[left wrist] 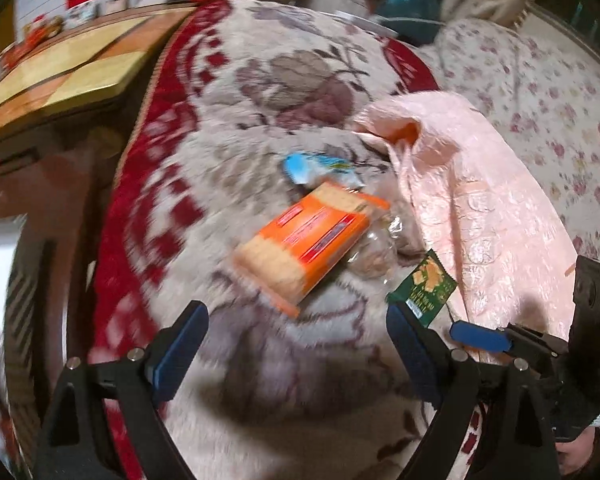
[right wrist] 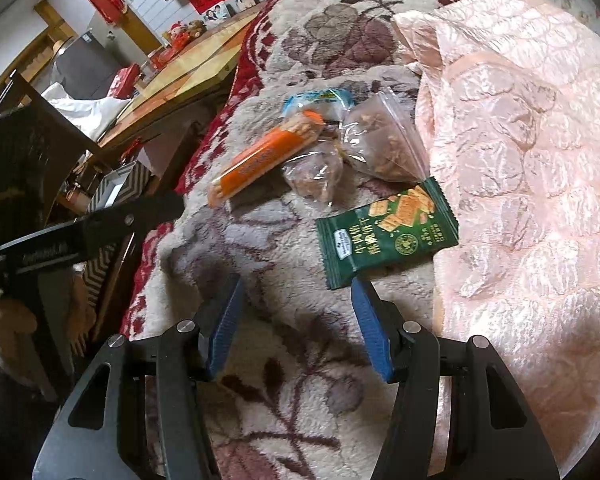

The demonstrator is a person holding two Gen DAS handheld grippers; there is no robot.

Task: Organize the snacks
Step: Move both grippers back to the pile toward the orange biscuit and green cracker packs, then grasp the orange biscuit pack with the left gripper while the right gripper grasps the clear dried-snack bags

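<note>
Several snacks lie on a plush floral blanket (right wrist: 284,380). An orange cracker pack (left wrist: 306,248) (right wrist: 264,160) lies askew in the middle, with a blue packet (left wrist: 316,166) (right wrist: 320,100) beyond it. Beside them lie two clear bags of brown snacks (right wrist: 384,140) (right wrist: 314,172) and a green cracker packet (right wrist: 388,236) (left wrist: 424,286). My left gripper (left wrist: 296,316) hangs open just short of the orange pack, nothing between its fingers. My right gripper (right wrist: 298,286) is open and empty, its right fingertip at the green packet's near edge.
A pink quilted cloth (right wrist: 520,140) (left wrist: 460,184) covers the bed to the right of the snacks. Off the blanket's left edge stands a wooden table (left wrist: 60,72) (right wrist: 188,68) with clutter beneath. The left view is blurred. The other gripper (right wrist: 100,228) shows at each view's side.
</note>
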